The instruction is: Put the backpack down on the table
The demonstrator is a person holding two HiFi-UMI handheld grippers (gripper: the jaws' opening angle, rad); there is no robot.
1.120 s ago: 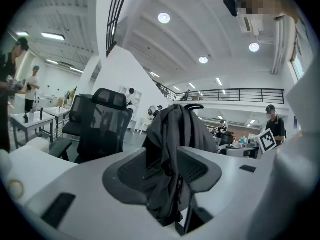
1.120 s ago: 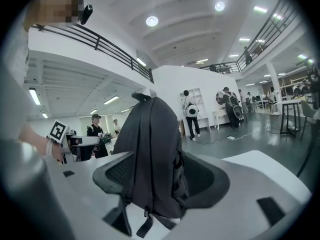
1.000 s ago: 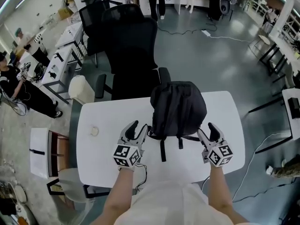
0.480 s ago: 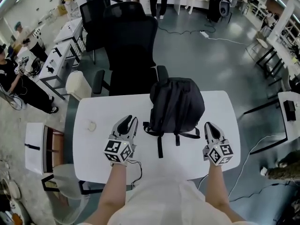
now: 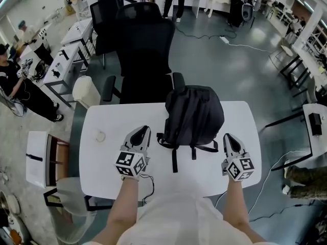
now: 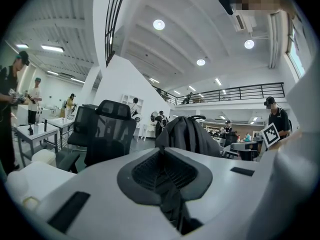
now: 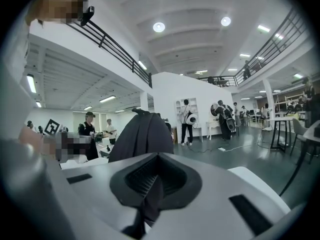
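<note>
- Left grey-white two-jaw tongs (image 5: 141, 132) point forward, nearly level; the jaws have just been closing and meet with nothing between.
- Right grey-white two-jaw tongs (image 5: 228, 138) point likewise, jaws together, empty.

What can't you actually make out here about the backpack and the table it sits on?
- Far side of the backpack, head view: hidden by its own bulk.
- The small round thing on the table, head view: too small to identify.
- Backpack's base, gripper views: blocked by the left gripper and right gripper bodies.
- Table's near edge, head view: covered by the person's torso.
</note>
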